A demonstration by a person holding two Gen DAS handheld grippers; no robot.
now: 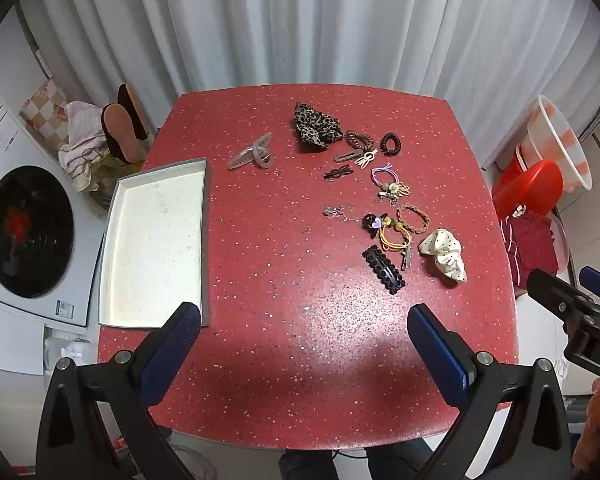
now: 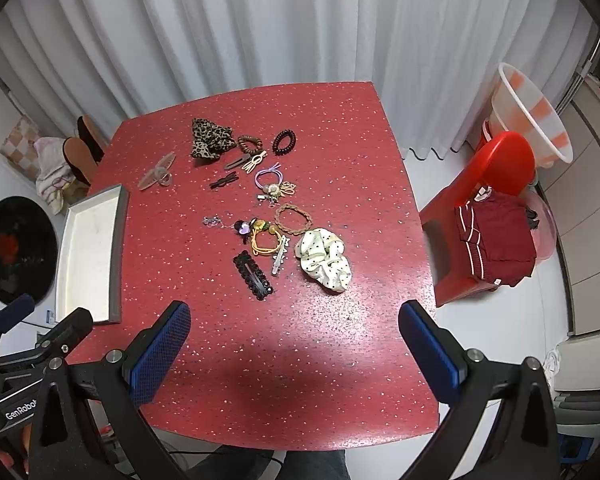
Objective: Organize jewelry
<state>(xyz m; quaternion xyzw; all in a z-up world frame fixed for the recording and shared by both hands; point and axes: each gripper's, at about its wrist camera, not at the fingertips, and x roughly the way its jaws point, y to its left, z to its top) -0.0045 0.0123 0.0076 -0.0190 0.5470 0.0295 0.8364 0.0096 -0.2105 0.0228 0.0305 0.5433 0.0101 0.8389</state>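
- The red table [image 1: 300, 340] carries everything; the grey tray [image 1: 156, 240] with its pale lining lies at the table's left edge and holds nothing.
- The hair pieces lie scattered to the right of the tray, well apart from it: a clear claw clip [image 1: 252, 156] nearest the tray, a leopard scrunchie [image 1: 316, 126] beyond that, and a black scalloped clip [image 1: 383, 269] and a cream dotted scrunchie [image 1: 444, 254] farther right.
- Between these sit smaller ties, a braided band [image 1: 413, 218] and a thin silver chain [image 1: 334, 213], several touching or overlapping one another.
- The left gripper [image 1: 304, 320] hangs over the near edge of the table with its jaws spread wide and nothing between them.
- The right gripper [image 2: 296, 316] hovers likewise, to the right of the tray, parted and holding nothing.
- Judged from this, sorting has not begun: no piece is in the tray yet.
- The next move likely calls for reaching to one outlying piece, such as the black scalloped clip or the cream dotted scrunchie, closing on it alone, then carrying it left to the tray.
- The tangled cluster needs care, since a lift there could drag neighbours along.
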